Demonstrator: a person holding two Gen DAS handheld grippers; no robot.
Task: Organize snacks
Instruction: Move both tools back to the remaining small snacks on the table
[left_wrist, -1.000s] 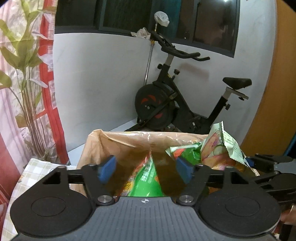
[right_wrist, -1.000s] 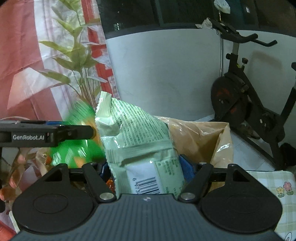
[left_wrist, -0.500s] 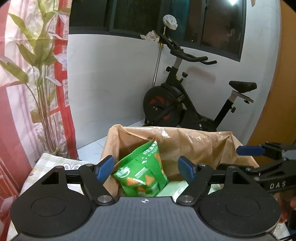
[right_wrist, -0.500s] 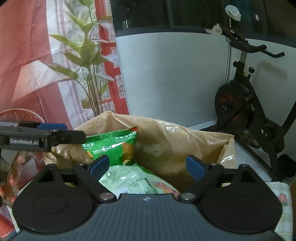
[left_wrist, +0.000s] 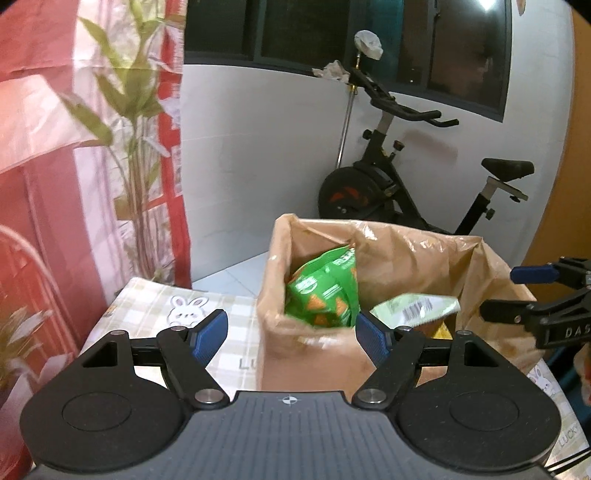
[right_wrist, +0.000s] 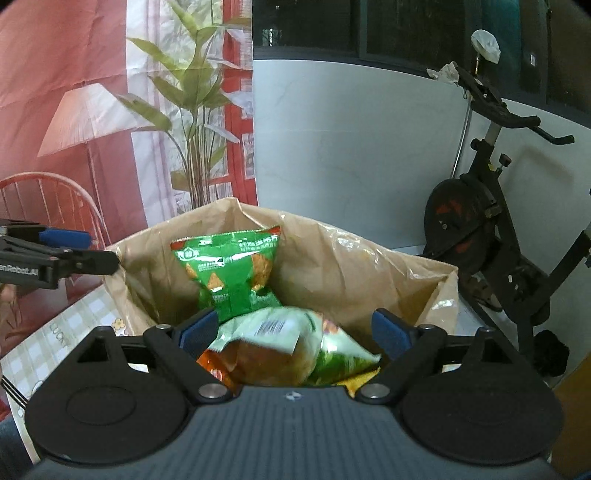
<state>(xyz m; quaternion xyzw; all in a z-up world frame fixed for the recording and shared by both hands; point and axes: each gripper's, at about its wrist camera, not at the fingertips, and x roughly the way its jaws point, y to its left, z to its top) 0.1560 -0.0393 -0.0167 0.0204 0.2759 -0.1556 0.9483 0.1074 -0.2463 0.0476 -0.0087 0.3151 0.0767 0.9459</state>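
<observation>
We held both grippers over the brown bag (right_wrist: 332, 266), which stood open on the checked cloth (left_wrist: 155, 306). The right gripper (right_wrist: 295, 326) had just been opening and its jaws stood wide, with nothing pressed between the pads; the pale packet (right_wrist: 280, 332) lay loose in the bag beneath them. The left gripper (left_wrist: 291, 332) was released too, off the bag's left near corner. The green packet (right_wrist: 229, 269) stood on end against the bag's far wall.

We judged the risks as these. The pale packet lay high, near the rim on the near side, so a careless pull-back could catch it on a pad and drag it out. The bag's thin walls had no stiffening, and a knock from the left gripper could fold the left wall in or tip the bag. The upright green packet could topple once anything more landed beside it.
</observation>
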